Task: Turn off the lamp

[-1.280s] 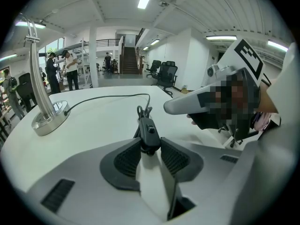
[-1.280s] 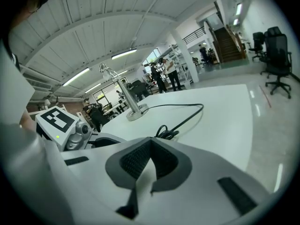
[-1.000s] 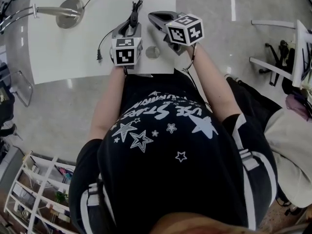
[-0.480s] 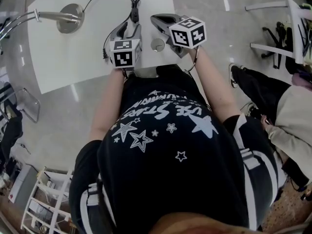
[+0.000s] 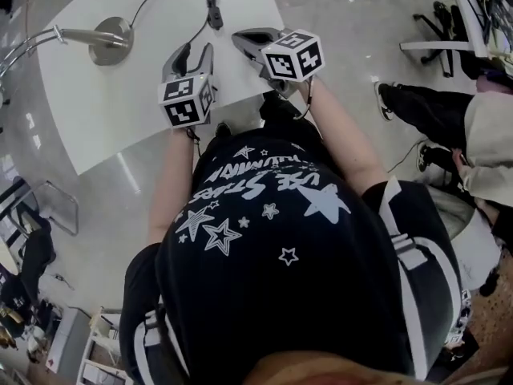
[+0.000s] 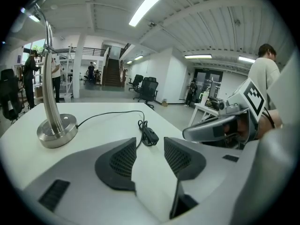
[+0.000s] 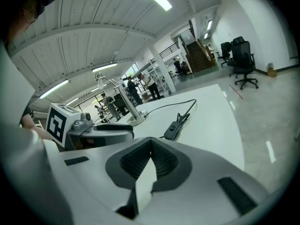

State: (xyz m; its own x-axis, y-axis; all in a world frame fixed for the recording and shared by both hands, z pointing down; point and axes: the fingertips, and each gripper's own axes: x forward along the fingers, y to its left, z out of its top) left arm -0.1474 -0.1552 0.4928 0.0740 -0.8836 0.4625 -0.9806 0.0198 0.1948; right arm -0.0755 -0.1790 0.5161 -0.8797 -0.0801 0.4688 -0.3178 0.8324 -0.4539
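Note:
The silver lamp stands on its round base at the far left of the white table. Its black cord runs to an inline switch, which lies on the tabletop. My left gripper hovers short of the switch, open, with nothing between its jaws. Beside it on the right, my right gripper is shut and empty, also clear of the switch. Each gripper shows in the other's view: the right gripper and the left gripper.
The table's near edge runs just under both grippers. A seated person's legs and a chair are to the right on the floor. Shelving stands at the lower left. People and office chairs are far behind the table.
Both grippers have drawn back from the switch toward the table's near edge and risen. The left jaws, earlier right at the switch, now stand clear of it.

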